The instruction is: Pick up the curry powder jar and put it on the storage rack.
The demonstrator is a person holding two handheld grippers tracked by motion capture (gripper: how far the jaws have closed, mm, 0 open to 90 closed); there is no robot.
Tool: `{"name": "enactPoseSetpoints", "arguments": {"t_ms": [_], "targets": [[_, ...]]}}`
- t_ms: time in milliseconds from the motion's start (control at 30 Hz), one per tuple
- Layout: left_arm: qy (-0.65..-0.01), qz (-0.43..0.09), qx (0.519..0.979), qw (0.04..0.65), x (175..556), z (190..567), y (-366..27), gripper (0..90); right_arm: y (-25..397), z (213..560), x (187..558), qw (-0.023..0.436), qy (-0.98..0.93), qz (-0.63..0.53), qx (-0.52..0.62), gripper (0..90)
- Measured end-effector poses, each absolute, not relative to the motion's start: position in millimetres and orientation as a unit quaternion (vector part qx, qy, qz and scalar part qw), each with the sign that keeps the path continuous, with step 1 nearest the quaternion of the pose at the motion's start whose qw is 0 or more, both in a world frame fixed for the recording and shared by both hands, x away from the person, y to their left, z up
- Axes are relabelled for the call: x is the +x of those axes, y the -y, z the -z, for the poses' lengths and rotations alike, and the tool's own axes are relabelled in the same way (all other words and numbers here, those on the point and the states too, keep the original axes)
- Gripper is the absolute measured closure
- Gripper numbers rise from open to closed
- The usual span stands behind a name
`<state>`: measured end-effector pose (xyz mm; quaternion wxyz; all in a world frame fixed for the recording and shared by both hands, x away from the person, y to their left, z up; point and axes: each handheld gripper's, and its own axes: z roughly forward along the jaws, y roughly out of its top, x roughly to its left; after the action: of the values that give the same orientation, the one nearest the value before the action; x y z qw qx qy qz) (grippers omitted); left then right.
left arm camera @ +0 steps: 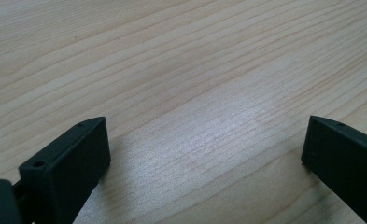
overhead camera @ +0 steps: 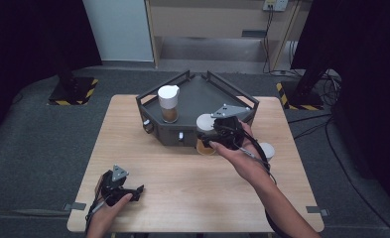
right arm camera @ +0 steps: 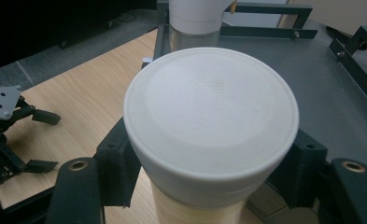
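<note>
A jar (overhead camera: 205,128) with a white lid and pale amber contents is at the front edge of the dark grey tray (overhead camera: 202,94). My right gripper (overhead camera: 206,135) is shut on it just under the lid. In the right gripper view the held jar (right arm camera: 209,121) sits between the jaws of my right gripper (right arm camera: 209,175). A second white-lidded jar (overhead camera: 168,104) stands upright on the tray's left part, and that second jar (right arm camera: 195,18) appears beyond the held one. My left gripper (overhead camera: 135,193) rests open on the table at the front left, with bare wood between the jaws of this left gripper (left arm camera: 204,149).
A white round object (overhead camera: 267,150) lies on the wooden table (overhead camera: 182,173) to the right, partly behind my right forearm. The tray (right arm camera: 330,93) has low rails around a flat floor. My left gripper (right arm camera: 50,140) is in the right gripper view, far left. Dark floor surrounds the table.
</note>
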<state>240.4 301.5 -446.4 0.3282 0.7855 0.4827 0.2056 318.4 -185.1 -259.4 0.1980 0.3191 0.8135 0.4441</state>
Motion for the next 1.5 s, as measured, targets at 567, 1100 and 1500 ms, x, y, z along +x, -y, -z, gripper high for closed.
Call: {"name": "enactPoseSetpoints", "arguments": {"t_ms": [567,1100,1500], "targets": [[-0.483,-0.206,0.785,0.328,240,446,-301,0.0,180,247,327,0.204,-0.810,-0.448,0.319,34.1],[-0.483,-0.206,0.785,0.328,240,446,-301,0.0,174,240,341,0.205,-0.808,-0.448,0.323,34.1],[-0.483,-0.206,0.786,0.328,240,446,-301,0.0,171,230,350,0.214,-0.805,-0.450,0.323,34.1]]}}
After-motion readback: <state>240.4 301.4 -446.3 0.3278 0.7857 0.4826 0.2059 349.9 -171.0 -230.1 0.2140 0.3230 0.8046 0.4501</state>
